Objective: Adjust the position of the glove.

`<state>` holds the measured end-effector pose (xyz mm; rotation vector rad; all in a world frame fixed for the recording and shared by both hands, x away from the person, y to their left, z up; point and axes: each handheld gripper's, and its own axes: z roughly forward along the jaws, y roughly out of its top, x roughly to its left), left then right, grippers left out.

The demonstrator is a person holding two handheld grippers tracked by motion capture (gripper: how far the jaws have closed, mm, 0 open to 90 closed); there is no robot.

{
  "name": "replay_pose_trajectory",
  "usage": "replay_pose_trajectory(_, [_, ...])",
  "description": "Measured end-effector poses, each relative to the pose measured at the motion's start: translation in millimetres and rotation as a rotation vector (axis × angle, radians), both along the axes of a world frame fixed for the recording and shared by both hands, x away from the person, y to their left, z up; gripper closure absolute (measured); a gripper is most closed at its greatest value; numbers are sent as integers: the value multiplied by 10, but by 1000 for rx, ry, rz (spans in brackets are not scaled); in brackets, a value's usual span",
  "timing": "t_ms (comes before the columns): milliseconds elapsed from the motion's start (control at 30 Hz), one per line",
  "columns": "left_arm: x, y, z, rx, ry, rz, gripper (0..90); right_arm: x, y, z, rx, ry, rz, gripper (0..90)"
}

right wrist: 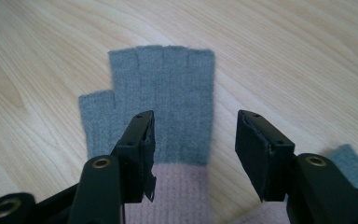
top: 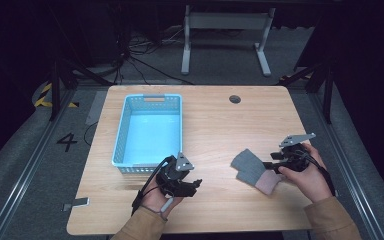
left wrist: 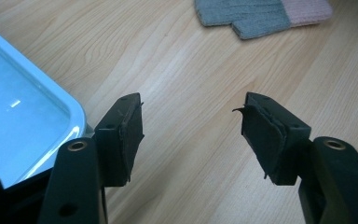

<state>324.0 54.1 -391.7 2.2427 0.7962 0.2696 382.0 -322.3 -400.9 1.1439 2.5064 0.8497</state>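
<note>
A grey fingerless glove (top: 247, 167) with a pink cuff lies flat on the wooden table (top: 215, 125), right of centre. In the right gripper view the glove (right wrist: 168, 93) has its finger stubs pointing away, and part of a second glove (right wrist: 352, 163) peeks in at the lower right. My right gripper (right wrist: 195, 122) stands open just above the glove, one jaw over the knit and the other beside its edge. In the high view the right gripper (top: 271, 163) is at the cuff end. My left gripper (left wrist: 190, 108) is open over bare wood, with the gloves (left wrist: 256, 14) farther ahead.
A light blue plastic basket (top: 121, 125) with nothing in it stands at the table's left, and its corner (left wrist: 72, 105) is close beside the left gripper (top: 195, 184). A dark round grommet (top: 235, 99) sits near the far edge. The frame of a white table (top: 225, 40) stands behind.
</note>
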Motion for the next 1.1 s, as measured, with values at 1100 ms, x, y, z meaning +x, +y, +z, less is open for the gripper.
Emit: replay_pose_trajectory(1100, [-3, -22, -13, 12, 3, -12, 401, 20, 314, -390, -82, 14, 66, 459])
